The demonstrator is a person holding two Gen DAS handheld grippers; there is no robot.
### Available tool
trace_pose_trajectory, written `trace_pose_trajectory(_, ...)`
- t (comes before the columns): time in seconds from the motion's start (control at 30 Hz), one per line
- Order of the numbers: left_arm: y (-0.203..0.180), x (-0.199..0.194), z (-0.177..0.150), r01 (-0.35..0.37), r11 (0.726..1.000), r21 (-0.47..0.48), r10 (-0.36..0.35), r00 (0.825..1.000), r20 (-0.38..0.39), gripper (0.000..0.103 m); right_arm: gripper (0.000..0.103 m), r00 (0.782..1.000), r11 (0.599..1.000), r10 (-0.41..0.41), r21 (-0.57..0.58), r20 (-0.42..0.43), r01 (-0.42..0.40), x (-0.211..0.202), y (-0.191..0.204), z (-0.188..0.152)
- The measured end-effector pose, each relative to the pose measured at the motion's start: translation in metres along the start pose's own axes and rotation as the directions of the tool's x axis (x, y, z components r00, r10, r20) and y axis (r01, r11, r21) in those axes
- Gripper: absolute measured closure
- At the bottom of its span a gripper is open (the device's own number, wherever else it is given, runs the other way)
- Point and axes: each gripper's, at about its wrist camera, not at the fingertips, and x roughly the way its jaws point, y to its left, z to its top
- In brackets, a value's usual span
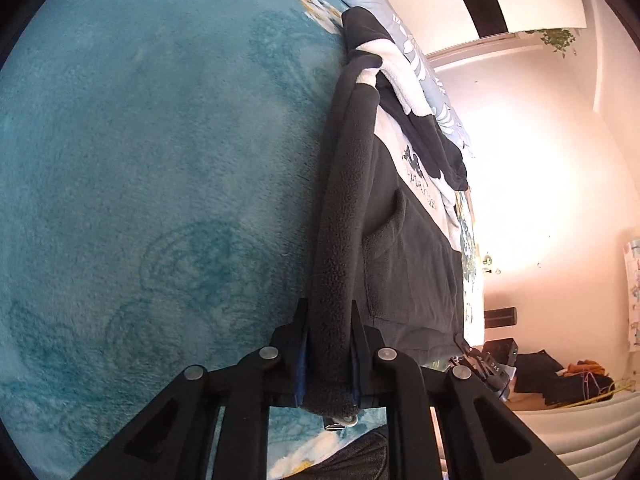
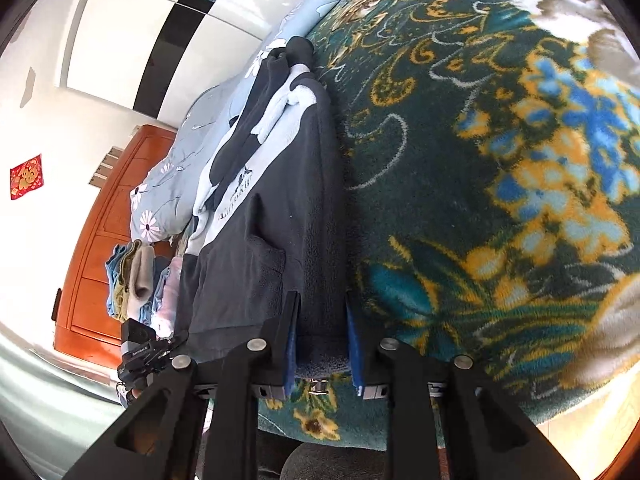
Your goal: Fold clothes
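A dark grey fleece jacket (image 1: pixel 404 264) with a white chest panel lies on a teal blanket (image 1: pixel 140 160). My left gripper (image 1: pixel 329 312) is shut on the jacket's folded side edge, and the thick roll of fleece fills the gap between its fingers. In the right wrist view the same jacket (image 2: pixel 256 240) lies on the flowered part of the blanket (image 2: pixel 480 160). My right gripper (image 2: pixel 320 304) is shut on the jacket's hem edge, with the blue pads pressing the fabric from both sides. The other gripper (image 2: pixel 144 356) shows at the jacket's far bottom corner.
A light blue flowered quilt (image 2: pixel 180 152) lies beyond the jacket. A stack of folded clothes (image 2: pixel 136 280) sits near an orange wooden cabinet (image 2: pixel 104 248). White wardrobe doors (image 2: pixel 132 32) stand behind. Dark items lie on the floor (image 1: pixel 560 380) past the bed edge.
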Motion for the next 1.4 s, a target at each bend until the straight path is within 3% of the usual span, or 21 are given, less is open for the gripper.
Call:
trace_pose_trajectory(0.07,-0.003,-0.003,-0.002,0.022,0.999,0.024,-0.021,1.0,-0.006,0.088,0.085,0.999,0.999,0.036,0.025,0.005,-0.036,-0.004,-0.005,-0.002)
trace_pose_trajectory(0.17,-0.009,-0.012,0.007,0.121,0.993,0.006,-0.121,0.993,0.0,0.09,0.085,0.985,0.982,0.17,0.072,0.039,-0.172,-0.015,-0.009,0.005)
trace_pose_trajectory(0.27,-0.019,-0.024,0.025,0.264,0.964,-0.019,-0.264,0.964,0.019,0.09,0.086,0.964,0.961,0.26,0.081,0.061,-0.264,-0.021,0.0,0.025)
trace_pose_trajectory(0.4,-0.051,-0.031,0.069,0.32,0.947,-0.002,-0.32,0.947,0.027,0.09,0.086,0.936,0.934,0.338,0.081,0.1,-0.347,-0.021,0.022,0.067)
trace_pose_trajectory(0.53,-0.078,-0.025,0.136,0.335,0.942,-0.033,-0.333,0.941,0.059,0.09,0.086,0.913,0.917,0.376,0.073,0.16,-0.391,-0.015,0.053,0.127)
trace_pose_trajectory(0.67,-0.09,-0.013,0.209,0.306,0.949,-0.078,-0.297,0.949,0.109,0.09,0.086,0.914,0.923,0.354,0.082,0.2,-0.376,0.001,0.076,0.189)
trace_pose_trajectory(0.83,-0.091,0.021,0.285,0.254,0.957,-0.141,-0.235,0.962,0.139,0.09,0.086,0.938,0.948,0.268,0.115,0.219,-0.297,0.04,0.087,0.256)
trace_pose_trajectory(0.97,-0.074,0.055,0.325,0.225,0.954,-0.199,-0.199,0.969,0.144,0.09,0.086,0.96,0.961,0.186,0.166,0.211,-0.223,0.077,0.076,0.291)
trace_pose_trajectory(1.2,-0.025,0.116,0.353,0.154,0.936,-0.315,-0.119,0.985,0.127,0.087,0.086,0.983,0.97,0.047,0.228,0.176,-0.087,0.131,0.047,0.316)
trace_pose_trajectory(1.33,-0.009,0.125,0.348,0.181,0.92,-0.347,-0.155,0.983,0.1,0.086,0.085,0.99,0.971,-0.008,0.236,0.14,-0.025,0.144,0.036,0.315)
trace_pose_trajectory(1.4,-0.014,0.116,0.346,0.19,0.929,-0.317,-0.169,0.981,0.091,0.08,0.083,0.991,0.976,-0.012,0.219,0.133,-0.017,0.142,0.036,0.313)
